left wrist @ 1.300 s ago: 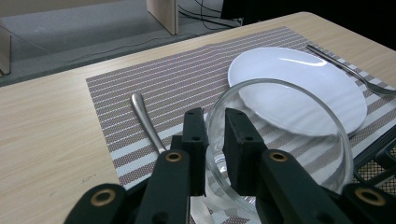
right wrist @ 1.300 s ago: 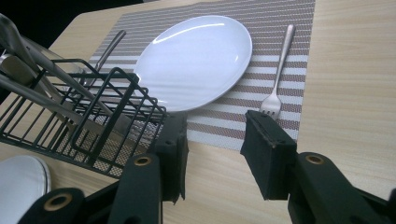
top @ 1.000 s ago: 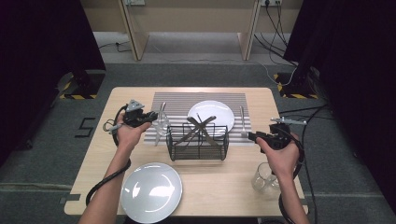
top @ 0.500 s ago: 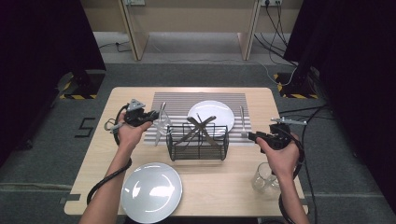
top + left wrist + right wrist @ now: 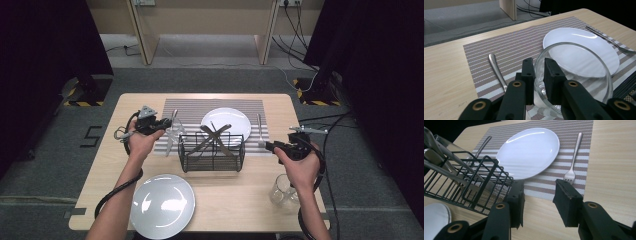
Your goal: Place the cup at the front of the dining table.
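Because the left gripper (image 5: 539, 71) pinched only the glass (image 5: 574, 77) wall, it could slip; the right gripper (image 5: 539, 192) stood apart, empty.

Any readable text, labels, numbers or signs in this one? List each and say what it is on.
"5": dark mark on the grey floor, left of the table.
Yellow and black hazard stripes, no words: on the floor at the left of the table.
Yellow and black hazard stripes, no words: on the floor at the right.
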`<state>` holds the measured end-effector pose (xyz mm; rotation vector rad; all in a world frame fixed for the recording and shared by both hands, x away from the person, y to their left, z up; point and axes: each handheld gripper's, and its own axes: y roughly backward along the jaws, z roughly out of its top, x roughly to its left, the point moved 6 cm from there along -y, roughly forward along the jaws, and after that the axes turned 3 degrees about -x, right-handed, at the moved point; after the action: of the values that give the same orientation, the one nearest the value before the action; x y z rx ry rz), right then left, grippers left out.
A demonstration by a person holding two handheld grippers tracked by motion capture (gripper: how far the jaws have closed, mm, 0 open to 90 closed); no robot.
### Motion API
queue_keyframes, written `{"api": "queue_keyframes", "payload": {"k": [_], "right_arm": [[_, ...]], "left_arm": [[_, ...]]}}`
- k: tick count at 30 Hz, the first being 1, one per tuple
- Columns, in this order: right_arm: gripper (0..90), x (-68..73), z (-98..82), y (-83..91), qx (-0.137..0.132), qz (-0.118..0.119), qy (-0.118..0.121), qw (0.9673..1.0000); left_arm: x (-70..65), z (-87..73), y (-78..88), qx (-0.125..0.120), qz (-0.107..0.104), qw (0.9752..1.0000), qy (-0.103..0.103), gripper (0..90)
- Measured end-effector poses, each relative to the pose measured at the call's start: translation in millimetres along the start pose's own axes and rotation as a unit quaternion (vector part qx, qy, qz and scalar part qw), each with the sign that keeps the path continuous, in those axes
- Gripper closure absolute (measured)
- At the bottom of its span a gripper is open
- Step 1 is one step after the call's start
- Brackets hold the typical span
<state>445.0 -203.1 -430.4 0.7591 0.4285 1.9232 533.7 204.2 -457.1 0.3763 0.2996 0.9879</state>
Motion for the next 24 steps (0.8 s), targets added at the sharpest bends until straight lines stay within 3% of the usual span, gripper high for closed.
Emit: {"api": "queue_keyframes", "payload": {"k": [24], "right_arm": [[59.5, 1.0, -0.4, -0.9, 0.001, 0.002, 0.000, 1.0000]], "left_arm": [[-1.1, 2.8, -6.3, -0.002, -0.003, 1.0000, -0.001, 78.6]]}}
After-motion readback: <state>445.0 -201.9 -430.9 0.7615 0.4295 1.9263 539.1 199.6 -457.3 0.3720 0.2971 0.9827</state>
